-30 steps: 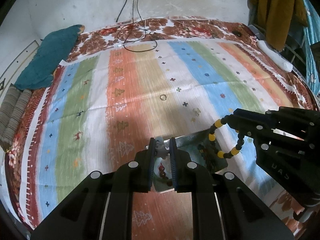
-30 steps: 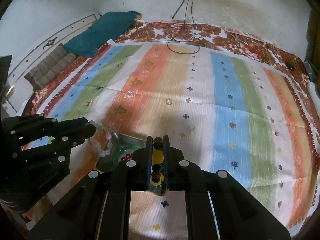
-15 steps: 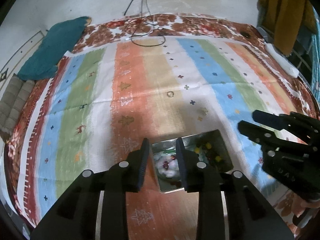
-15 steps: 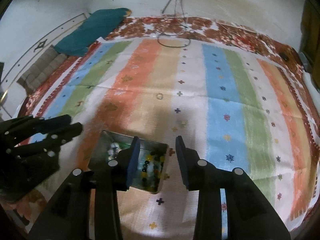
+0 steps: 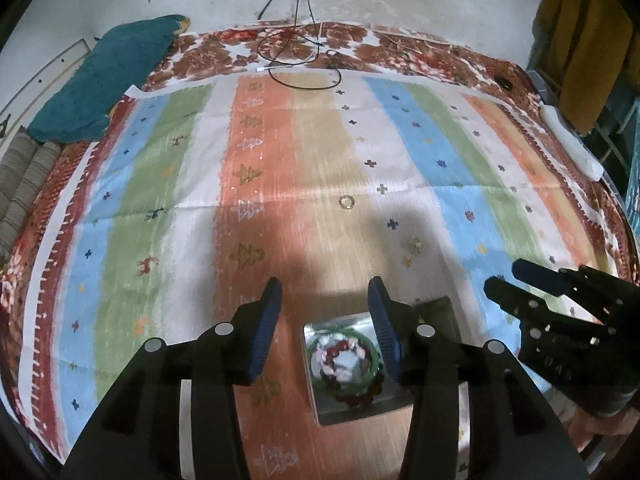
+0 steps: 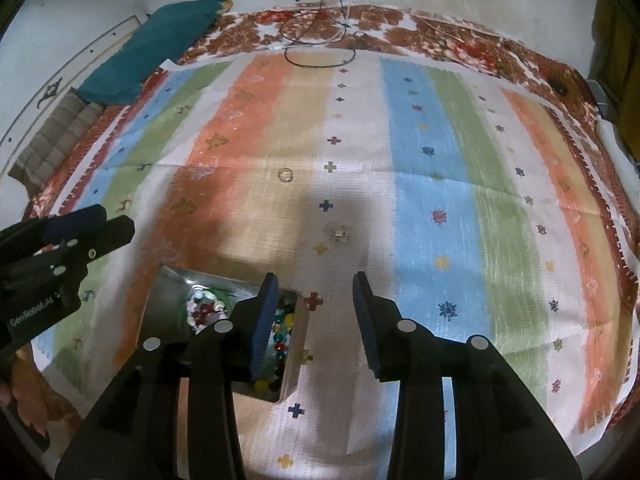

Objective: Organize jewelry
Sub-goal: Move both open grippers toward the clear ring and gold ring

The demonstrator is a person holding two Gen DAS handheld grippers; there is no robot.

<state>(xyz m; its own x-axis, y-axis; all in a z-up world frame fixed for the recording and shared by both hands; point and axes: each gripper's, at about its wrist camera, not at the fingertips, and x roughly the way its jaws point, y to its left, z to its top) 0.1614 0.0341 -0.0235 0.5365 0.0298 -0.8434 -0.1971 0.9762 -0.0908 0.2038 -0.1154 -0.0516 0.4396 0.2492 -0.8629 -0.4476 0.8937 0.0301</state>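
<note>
- Left hand-held gripper: jaws apart and empty after just opening further; the pale and red beaded bracelet lies below it in the metal tray on the striped bedsheet
- Right hand-held gripper: jaws apart, nothing between them, also just opened
- Risk: the small ring and the pale trinket lie flat on soft cloth, so a pinch may snag fabric or flick them away
- Only the right view shows the tray's compartment of mixed coloured beads; the left finger hides it in the left view
</note>
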